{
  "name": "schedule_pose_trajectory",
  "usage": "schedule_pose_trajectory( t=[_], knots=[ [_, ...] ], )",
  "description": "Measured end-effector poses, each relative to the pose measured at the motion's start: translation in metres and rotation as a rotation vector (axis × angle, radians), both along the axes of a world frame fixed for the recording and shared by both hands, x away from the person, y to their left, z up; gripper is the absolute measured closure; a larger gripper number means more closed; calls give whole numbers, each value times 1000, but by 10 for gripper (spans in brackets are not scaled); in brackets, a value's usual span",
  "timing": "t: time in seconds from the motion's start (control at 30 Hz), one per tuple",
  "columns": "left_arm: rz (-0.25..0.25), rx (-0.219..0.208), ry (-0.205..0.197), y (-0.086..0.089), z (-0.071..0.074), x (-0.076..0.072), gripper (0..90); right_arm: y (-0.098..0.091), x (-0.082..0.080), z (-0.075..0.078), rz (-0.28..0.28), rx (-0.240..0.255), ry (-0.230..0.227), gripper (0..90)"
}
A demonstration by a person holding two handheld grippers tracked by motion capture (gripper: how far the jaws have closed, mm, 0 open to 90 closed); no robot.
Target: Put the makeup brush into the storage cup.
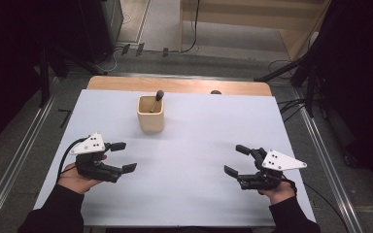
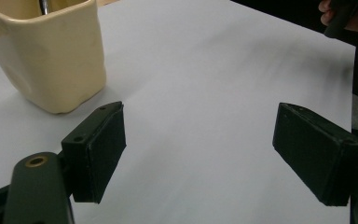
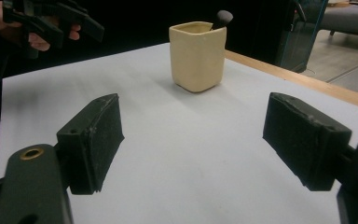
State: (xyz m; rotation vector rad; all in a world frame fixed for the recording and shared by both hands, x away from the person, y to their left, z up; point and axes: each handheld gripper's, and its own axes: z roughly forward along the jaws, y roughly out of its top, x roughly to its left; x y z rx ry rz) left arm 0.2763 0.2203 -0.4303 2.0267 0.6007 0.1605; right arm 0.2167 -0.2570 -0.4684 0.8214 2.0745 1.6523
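While both hands wait at the near edge, the scene reads like this:

Table: a white sheet (image 1: pixel 194 160) covers the table top, with a strip of bare wood (image 1: pixel 175 85) along the far edge.

Cup: a cream, square-sided cup (image 1: pixel 151 114) stands upright on the sheet, toward the far side and a little left of the middle; in the left gripper view it sits at the upper left (image 2: pixel 46 56), and in the right gripper view it stands straight ahead (image 3: pixel 197 56).

Tool in cup: a thin-handled tool with a dark rounded head (image 1: pixel 159 95) leans inside the cup, its head poking over the far right corner of the rim; the right gripper view catches the dark head (image 3: pixel 223 18) above the rim.

Left gripper: the left gripper (image 1: pixel 125 156) is held in the person's left hand (image 1: pixel 77 180) at the near left of the sheet, jaws spread wide with nothing between them, pointing right; the cup is near it, farther off on the sheet, not touching.

Right gripper: the right gripper (image 1: pixel 237 159) is held in the right hand (image 1: pixel 277 190) at the near right, jaws likewise wide apart and empty, pointing left toward the middle; it is well apart from the cup.

Between the grippers: bare white sheet.
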Motion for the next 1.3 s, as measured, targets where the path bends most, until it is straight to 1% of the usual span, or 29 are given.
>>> schedule_pose_trajectory(
  t=[0.03,0.13,0.33,0.4,0.5,0.6,0.7,0.8,0.93,1.03,1.3],
  knots=[
    [3,-9,-7,2,-1,-4,174,0,0,0,-1,1,-2,208],
    [5,-14,-22,4,-2,-9,173,-1,1,0,0,2,-2,208],
    [13,-12,-12,10,-6,-16,169,-1,1,-1,4,-1,4,208],
    [23,-21,-8,12,-7,-18,168,-1,0,-1,4,-4,5,208],
    [23,-26,-20,14,-7,-20,166,-2,0,-1,2,-1,4,208],
    [32,-39,-23,16,-8,-23,166,-3,0,-1,2,1,3,208],
    [35,-49,-25,16,-9,-24,166,-5,0,0,-2,1,1,208],
    [37,-41,-27,16,-9,-25,166,-6,0,0,-3,0,-1,208],
    [44,-53,-28,16,-11,-26,166,-8,0,0,-2,-2,-1,208],
    [45,-46,-27,16,-12,-26,163,-9,0,-1,-4,-4,1,208],
    [49,-52,-23,17,-13,-26,163,-8,0,-1,0,-5,0,208]
  ],
)
